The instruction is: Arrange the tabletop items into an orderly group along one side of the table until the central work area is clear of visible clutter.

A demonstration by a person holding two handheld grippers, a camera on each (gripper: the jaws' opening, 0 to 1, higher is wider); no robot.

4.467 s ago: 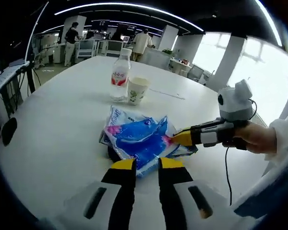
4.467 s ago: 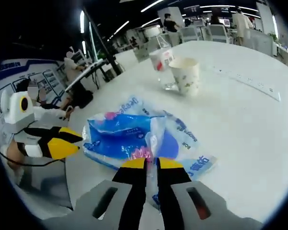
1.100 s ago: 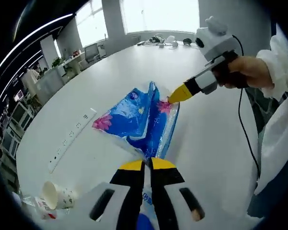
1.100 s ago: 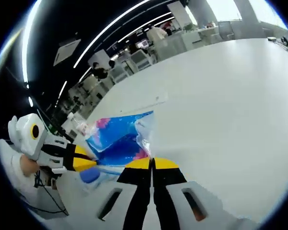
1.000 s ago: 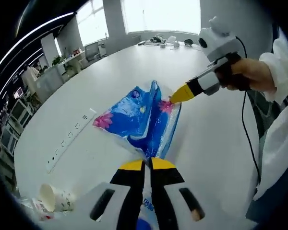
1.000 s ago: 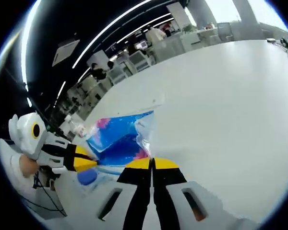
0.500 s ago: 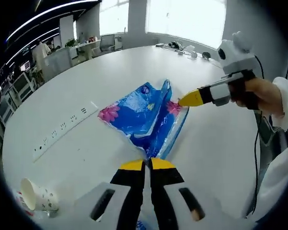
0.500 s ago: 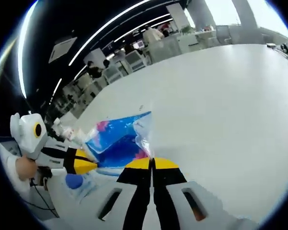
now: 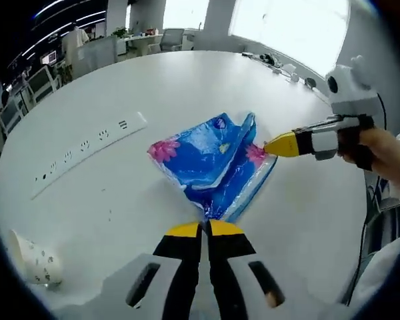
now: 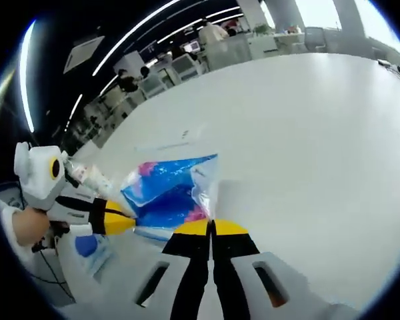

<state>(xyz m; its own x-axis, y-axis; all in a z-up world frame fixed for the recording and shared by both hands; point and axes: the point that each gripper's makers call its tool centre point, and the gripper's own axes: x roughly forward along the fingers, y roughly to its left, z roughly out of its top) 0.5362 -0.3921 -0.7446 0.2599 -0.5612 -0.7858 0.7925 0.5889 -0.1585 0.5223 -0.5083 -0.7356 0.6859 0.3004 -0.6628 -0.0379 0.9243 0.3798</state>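
Note:
A blue tissue pack (image 9: 210, 160) with pink flowers on it hangs stretched between both grippers over the white table (image 9: 153, 87). My left gripper (image 9: 203, 230) is shut on the pack's near edge. The right gripper (image 9: 275, 145) comes in from the right, held by a hand, and pinches the pack's far corner. In the right gripper view, my right gripper (image 10: 212, 228) is shut on the clear edge of the pack (image 10: 167, 187). The left gripper (image 10: 123, 224) holds the opposite end. A paper cup (image 9: 30, 257) lies on its side at the lower left.
A white power strip (image 9: 87, 153) lies flat on the table left of the pack. A water bottle (image 10: 87, 177) stands near the table's edge beyond the left gripper. Desks, chairs and people (image 10: 213, 30) fill the office behind. The table's far side is bare.
The pack lay by the bottle and upright cup with my left gripper open. Now both grippers hold it lifted, away from them, and the cup lies tipped. Both views have swung round.

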